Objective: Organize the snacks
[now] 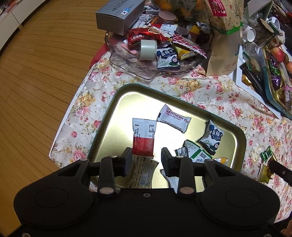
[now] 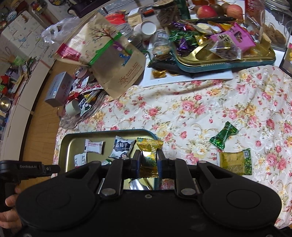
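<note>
A gold metal tray (image 1: 126, 102) lies on the floral cloth and holds several snacks: a red-and-white packet (image 1: 144, 136), a white Hawthorn strip (image 1: 173, 118), a blueberry packet (image 1: 212, 136) and a green-and-white packet (image 1: 197, 151). My left gripper (image 1: 146, 155) points down over the tray's near end, open. A blurred beige packet (image 1: 142, 169) lies under the gap, free of the pads. My right gripper (image 2: 149, 155) is shut on a gold-wrapped candy (image 2: 148, 145) at the tray's (image 2: 73, 144) right rim. A green candy (image 2: 223, 135) and a yellow-green packet (image 2: 235, 162) lie on the cloth to its right.
Beyond the tray stands a glass dish (image 1: 127, 62) piled with snacks, with a grey box (image 1: 118, 14) and a tall paper bag (image 1: 224, 45) beside it. At the back right, a teal tin (image 2: 219, 60) holds candies. Wood floor (image 1: 36, 91) lies past the table's left edge.
</note>
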`<state>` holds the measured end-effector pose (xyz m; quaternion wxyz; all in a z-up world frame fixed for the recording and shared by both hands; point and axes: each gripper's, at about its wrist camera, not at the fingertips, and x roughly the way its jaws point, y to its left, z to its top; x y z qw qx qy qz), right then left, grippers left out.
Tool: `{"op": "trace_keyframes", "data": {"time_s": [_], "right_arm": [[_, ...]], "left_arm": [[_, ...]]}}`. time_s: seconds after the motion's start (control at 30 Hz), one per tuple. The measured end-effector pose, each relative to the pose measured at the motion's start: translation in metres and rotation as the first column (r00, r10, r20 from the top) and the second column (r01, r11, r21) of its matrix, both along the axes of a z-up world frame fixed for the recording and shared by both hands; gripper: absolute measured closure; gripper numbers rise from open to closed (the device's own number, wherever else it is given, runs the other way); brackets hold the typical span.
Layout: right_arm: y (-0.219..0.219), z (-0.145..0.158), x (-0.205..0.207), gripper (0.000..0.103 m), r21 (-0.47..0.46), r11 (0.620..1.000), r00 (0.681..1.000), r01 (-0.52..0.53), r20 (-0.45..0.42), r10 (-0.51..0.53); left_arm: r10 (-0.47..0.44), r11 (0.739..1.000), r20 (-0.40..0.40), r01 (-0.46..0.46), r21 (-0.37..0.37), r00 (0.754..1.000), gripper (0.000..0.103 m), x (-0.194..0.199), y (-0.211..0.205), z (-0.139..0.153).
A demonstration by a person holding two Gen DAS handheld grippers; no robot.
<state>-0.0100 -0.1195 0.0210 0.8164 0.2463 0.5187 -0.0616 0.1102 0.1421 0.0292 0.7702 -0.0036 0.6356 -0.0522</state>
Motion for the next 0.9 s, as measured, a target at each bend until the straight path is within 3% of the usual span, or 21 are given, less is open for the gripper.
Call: {"op": "trace_keyframes", "data": {"time_s": [0.13, 0.33, 0.6, 0.9], "right_arm": [[0.01, -0.001, 0.0, 0.083, 0.011, 0.999, 0.999, -0.037, 0.0, 0.037], [0.035, -0.001, -0.003, 0.083, 0.02, 0.992, 0.993, -0.121, -0.006, 0.121], [0.073, -0.007, -0.009, 0.083, 0.023, 0.969, 0.968, -0.247, -0.028, 0.248], [0.081, -0.008, -0.009, 0.083, 0.005, 0.962, 0.961, -0.274, -0.024, 0.274]], "left_arm": [[0.002, 1.0, -0.023, -0.003, -0.025, 1.0, 0.059, 0.0, -0.004, -0.003], [-0.012, 0.99, -0.127, -0.006, -0.143, 0.992, 0.06, -0.001, -0.012, -0.014], [-0.028, 0.991, -0.135, 0.011, -0.131, 0.99, 0.06, -0.006, -0.022, -0.017], [-0.03, 0.999, -0.083, 0.026, -0.046, 0.996, 0.06, -0.01, -0.026, -0.015]]}}
